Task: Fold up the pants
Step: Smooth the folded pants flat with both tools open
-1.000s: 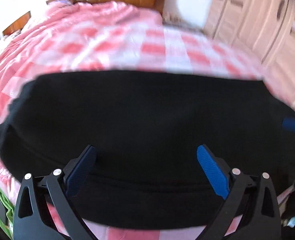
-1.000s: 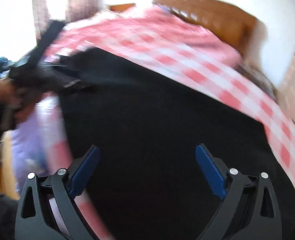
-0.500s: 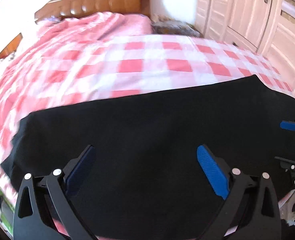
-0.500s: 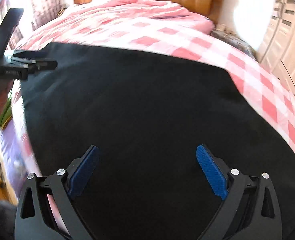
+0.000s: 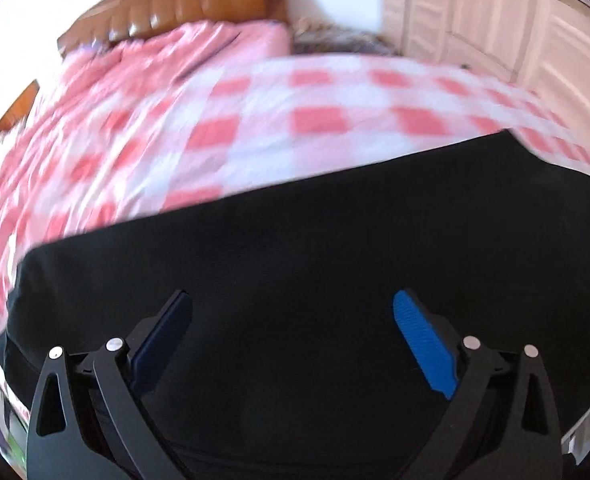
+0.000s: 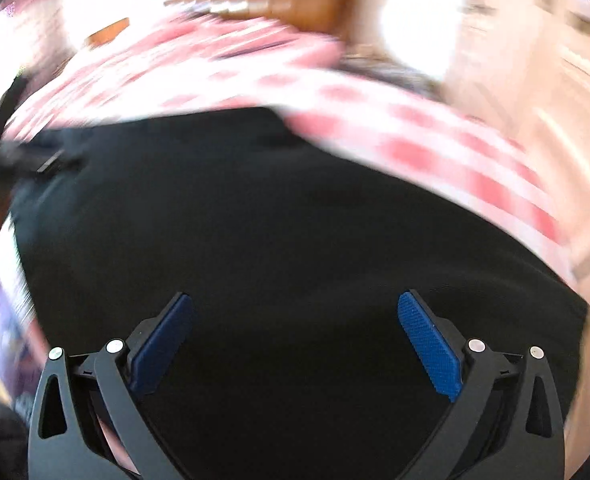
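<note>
We see the black pants (image 5: 315,280) spread on the pink checked bedspread (image 5: 255,128); our left gripper (image 5: 291,340) hangs over them, jaws spread. Our right gripper (image 6: 295,336) is likewise spread and empty; the blurred dark shape at far left is possibly the other gripper.

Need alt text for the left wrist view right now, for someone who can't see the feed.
Black pants lie spread flat across a pink-and-white checked bedspread, filling the lower half of the blurred fisheye view. The left gripper is open above them, its blue-padded fingers wide apart and holding nothing. Behind are a brown headboard and pale wardrobe doors.
</note>
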Motion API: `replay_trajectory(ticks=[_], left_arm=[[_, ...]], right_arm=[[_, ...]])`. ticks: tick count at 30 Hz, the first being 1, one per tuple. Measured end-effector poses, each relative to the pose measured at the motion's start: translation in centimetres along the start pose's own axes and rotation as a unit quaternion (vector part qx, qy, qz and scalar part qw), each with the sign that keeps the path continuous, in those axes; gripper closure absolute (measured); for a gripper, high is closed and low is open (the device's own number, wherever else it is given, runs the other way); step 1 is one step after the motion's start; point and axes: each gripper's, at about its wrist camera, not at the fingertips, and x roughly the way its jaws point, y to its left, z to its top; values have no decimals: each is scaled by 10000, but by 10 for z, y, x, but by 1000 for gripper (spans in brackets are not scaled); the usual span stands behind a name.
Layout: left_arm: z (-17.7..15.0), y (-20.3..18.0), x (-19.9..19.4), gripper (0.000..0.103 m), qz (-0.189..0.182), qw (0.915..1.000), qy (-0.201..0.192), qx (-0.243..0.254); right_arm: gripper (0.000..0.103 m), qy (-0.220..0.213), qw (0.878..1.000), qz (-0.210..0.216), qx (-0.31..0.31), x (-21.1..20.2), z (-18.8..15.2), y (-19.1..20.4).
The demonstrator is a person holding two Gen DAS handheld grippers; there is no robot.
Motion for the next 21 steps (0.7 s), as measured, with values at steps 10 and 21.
replay_trajectory(ticks=[10,21], left_arm=[[13,-24,34,1,99,9995,291,71],[4,-21,33,1,81,9997,127,-192]], right_arm=[[4,289,9988,4,402,-9,-54,-45],[4,228,9982,-18,549,-26,-52,-45]])
